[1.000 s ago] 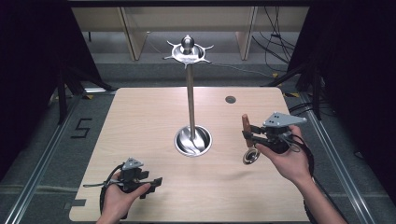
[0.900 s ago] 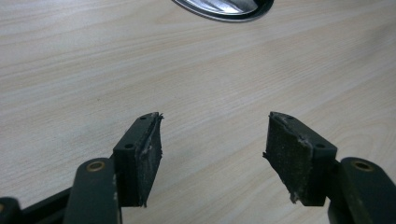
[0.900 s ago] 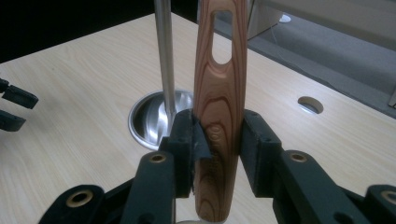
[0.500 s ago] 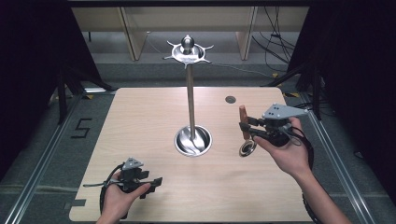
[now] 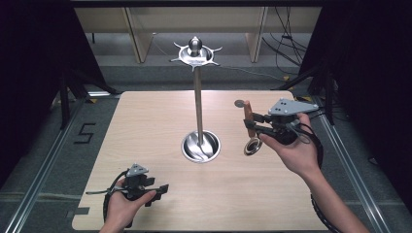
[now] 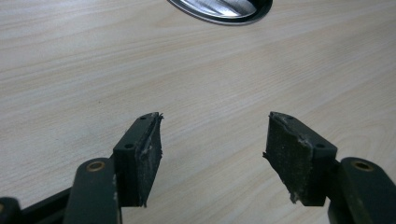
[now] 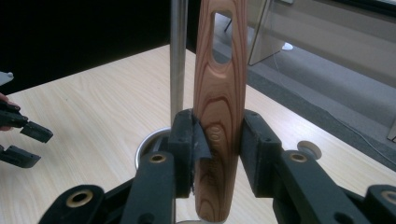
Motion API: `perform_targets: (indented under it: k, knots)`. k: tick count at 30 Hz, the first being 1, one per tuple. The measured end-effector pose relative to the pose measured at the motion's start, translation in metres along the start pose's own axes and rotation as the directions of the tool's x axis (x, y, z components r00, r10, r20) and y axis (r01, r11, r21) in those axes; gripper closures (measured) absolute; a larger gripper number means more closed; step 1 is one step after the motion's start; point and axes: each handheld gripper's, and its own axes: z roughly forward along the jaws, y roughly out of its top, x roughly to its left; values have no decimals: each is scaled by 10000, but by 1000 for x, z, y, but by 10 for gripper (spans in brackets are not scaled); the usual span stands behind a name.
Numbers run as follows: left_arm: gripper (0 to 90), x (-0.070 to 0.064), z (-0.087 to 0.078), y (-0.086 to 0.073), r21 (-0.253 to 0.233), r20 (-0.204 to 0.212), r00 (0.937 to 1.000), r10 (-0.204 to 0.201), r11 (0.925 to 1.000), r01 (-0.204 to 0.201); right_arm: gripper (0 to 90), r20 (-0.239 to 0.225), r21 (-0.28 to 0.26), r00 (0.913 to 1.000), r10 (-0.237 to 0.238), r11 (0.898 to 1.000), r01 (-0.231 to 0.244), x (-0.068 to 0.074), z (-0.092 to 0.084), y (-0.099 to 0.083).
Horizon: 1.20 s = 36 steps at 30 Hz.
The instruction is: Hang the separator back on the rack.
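Gripping a wooden handle [image 7: 219, 107] between its two black pads, the right hand-held gripper [image 5: 253, 127] is seen at the right side of the counter [image 5: 145, 131], raised above the surface. In the right gripper view the handle is seen upright between the jaws, clamped on both sides a little above its rounded lower end, with a long slot cut through its upper part. In the high view the handle [image 5: 248, 118] is seen as a reddish-brown bar standing up from the jaws, and a small metal ring-shaped head [image 5: 252, 146] is seen below it, just clear of the counter or close over it; which of the two cannot be told. The utensil is thus carried in the air, to the right of the metal stand [image 5: 198, 97], well apart from its pole.

The stand is made up of a round shiny base [image 5: 200, 147] near the middle of the counter, a thin upright pole, and a spiked disc with a knob [image 5: 195, 51] at the top. A small dark round thing [image 5: 239, 103] is seen lying on the counter behind the right hand-held gripper.

The left hand-held gripper [image 5: 158, 191] is held low at the near left corner of the counter. In the left gripper view its jaws are seen wide apart, with nothing but bare wood between the worn pads [image 6: 149, 154]; the edge of the base [image 6: 219, 7] is seen ahead.
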Motion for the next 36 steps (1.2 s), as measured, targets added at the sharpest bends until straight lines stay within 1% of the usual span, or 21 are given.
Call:
perform_targets:
  k: [2,3,4,5,6,8,9,10,11,12,13,14,18,19,23,24,25,30,32,33,36]
  knots:
    - [350,0,0,0,-9,11,10000,-37,10000,37,687,-11,35,10000,-39,10000,39,0,0,2]
    - [350,0,0,0,30,-7,10000,0,10000,0,687,-118,98,9997,-211,9997,212,-2,-1,3]
    - [350,0,0,0,3,3,10000,-26,10000,26,687,-86,99,10000,34,9999,-34,0,-1,3]
    - [350,-1,0,0,-100,64,10000,-73,9999,74,686,-19,-19,10000,-43,10000,43,0,0,4]
    - [350,0,0,0,-67,68,10000,31,10000,-31,686,-36,84,9999,-144,9999,144,-1,-1,5]
    - [350,0,0,0,-59,52,10000,36,10000,-36,687,-44,116,10000,-38,9999,39,0,-1,6]
    - [350,0,0,0,-54,53,10000,55,10000,-54,686,19,48,9998,-207,9998,207,-2,-1,7]
    - [350,0,0,0,-54,56,10000,40,10000,-40,687,53,-110,9999,-157,9998,158,-1,0,7]
    - [350,0,0,0,-77,63,10000,35,10000,-34,687,4,-26,9999,150,9999,-150,1,0,7]
    - [350,0,0,0,-61,62,10000,42,10000,-42,687,-113,71,9999,-5,10000,6,-1,-1,8]
    - [350,0,0,0,-79,67,10000,59,10000,-58,687,-33,22,9999,-106,9999,106,-2,0,9]
    - [350,0,0,0,-77,69,10000,52,10000,-52,687,-83,-35,10000,36,10000,-36,-1,0,10]
    - [350,0,0,0,-51,63,10000,40,10000,-39,686,-63,1,10000,11,10000,-11,-1,0,13]
    - [350,0,0,0,-98,87,10000,-6,10000,7,687,91,-171,9999,-50,9998,51,-1,1,13]
    - [350,0,0,0,-144,93,10000,-36,9999,38,686,-101,-47,9999,-21,10000,20,-2,1,16]
    - [350,-1,1,0,-186,74,10000,-54,9998,56,687,53,-191,10000,65,9998,-64,-1,1,16]
    - [350,-1,1,0,-186,74,10000,-53,9998,54,687,-27,-100,9999,-119,9999,119,-3,1,17]
    - [350,0,0,0,-124,82,10000,16,9999,-15,687,139,-271,9999,-70,9996,74,-3,2,19]
    - [350,0,0,0,-113,88,10000,20,9999,-19,687,-24,-123,10000,85,9999,-85,-2,1,20]
    - [350,0,0,0,-134,72,10000,17,9999,-16,686,-80,-189,9999,-94,9998,93,-3,2,21]
    - [350,0,0,0,-140,68,10000,15,9999,-14,687,157,-357,9999,-59,9993,64,-3,2,22]
